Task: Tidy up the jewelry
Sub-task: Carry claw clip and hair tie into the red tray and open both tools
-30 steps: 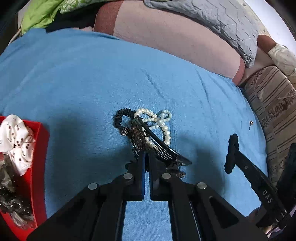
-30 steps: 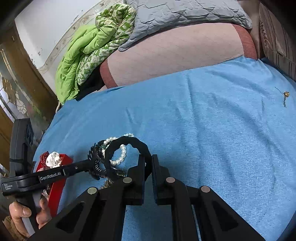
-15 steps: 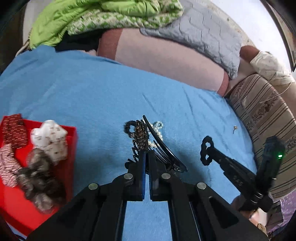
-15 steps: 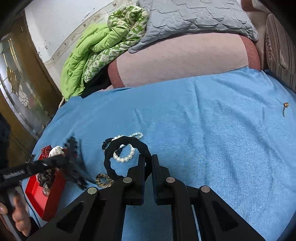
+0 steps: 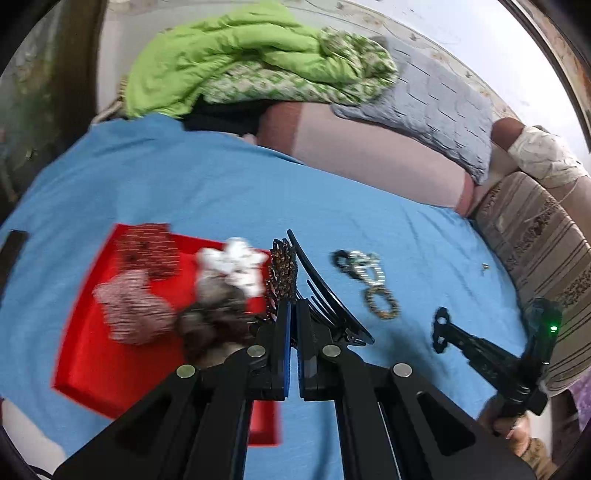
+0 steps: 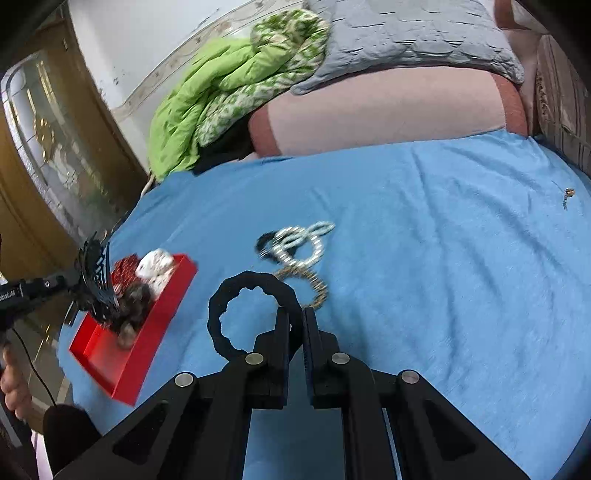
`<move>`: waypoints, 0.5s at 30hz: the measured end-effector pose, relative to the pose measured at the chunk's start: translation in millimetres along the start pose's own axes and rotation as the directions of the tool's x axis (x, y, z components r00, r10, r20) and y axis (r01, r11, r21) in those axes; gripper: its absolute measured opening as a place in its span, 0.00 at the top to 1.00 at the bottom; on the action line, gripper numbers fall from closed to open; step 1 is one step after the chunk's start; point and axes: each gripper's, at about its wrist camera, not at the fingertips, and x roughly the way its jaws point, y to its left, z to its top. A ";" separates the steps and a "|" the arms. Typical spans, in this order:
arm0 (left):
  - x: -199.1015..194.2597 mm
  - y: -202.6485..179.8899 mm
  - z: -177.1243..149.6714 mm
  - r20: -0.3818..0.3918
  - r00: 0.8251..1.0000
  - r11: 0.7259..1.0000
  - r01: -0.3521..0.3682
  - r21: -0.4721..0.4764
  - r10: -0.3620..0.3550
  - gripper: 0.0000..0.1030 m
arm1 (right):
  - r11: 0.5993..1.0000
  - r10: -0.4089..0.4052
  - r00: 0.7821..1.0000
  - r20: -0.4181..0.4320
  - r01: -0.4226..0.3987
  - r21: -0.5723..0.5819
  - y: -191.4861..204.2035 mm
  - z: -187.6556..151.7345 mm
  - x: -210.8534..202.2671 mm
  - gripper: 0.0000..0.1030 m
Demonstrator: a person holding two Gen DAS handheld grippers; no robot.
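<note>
My left gripper [image 5: 293,308] is shut on a black hair comb [image 5: 325,291] with a brown beaded strip, held in the air at the right edge of the red tray [image 5: 92,354]. The right wrist view shows that comb [image 6: 94,277] above the tray [image 6: 147,332]. My right gripper [image 6: 293,314] is shut on a black ring-shaped hair tie [image 6: 218,314], off the bed. A pearl necklace [image 6: 299,247], a gold beaded bracelet [image 6: 316,286] and a black hair tie [image 6: 263,245] lie together on the blue sheet.
The tray holds a white scrunchie [image 5: 236,264], a red patterned one [image 5: 136,314] and a dark fuzzy one [image 5: 212,317]. A small earring [image 6: 567,195] lies far right. A green quilt [image 6: 207,107], grey pillow [image 6: 406,33] and pink bolster [image 6: 388,110] line the back.
My left gripper has carried the comb up and left, away from the pearl pile to the red tray. My right gripper has shifted a little with the black ring.
</note>
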 end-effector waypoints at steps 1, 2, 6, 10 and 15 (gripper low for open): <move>-4.7 9.6 -1.2 0.005 1.000 1.000 -0.013 -0.008 0.013 0.98 | 1.000 0.005 1.000 -0.003 -0.005 -0.006 5.4 -1.5 -0.2 0.92; -8.1 18.7 -2.0 0.007 1.000 1.000 -0.023 -0.016 0.023 0.98 | 1.000 0.011 1.000 -0.008 -0.011 -0.016 12.5 -2.9 0.2 0.92; -20.6 57.0 -7.1 0.010 0.996 0.995 -0.090 -0.044 0.090 0.98 | 0.997 0.042 0.998 -0.037 -0.044 -0.069 48.7 -5.4 7.2 0.92; -23.7 89.3 -14.3 -0.003 0.986 0.984 -0.169 -0.055 0.169 0.98 | 0.985 0.074 0.995 -0.070 -0.083 -0.151 93.1 -6.3 18.3 0.92; -15.6 124.3 -23.7 -0.047 0.974 0.971 -0.224 -0.087 0.220 0.98 | 0.959 0.125 0.983 -0.132 -0.154 -0.238 150.4 -10.7 41.1 0.92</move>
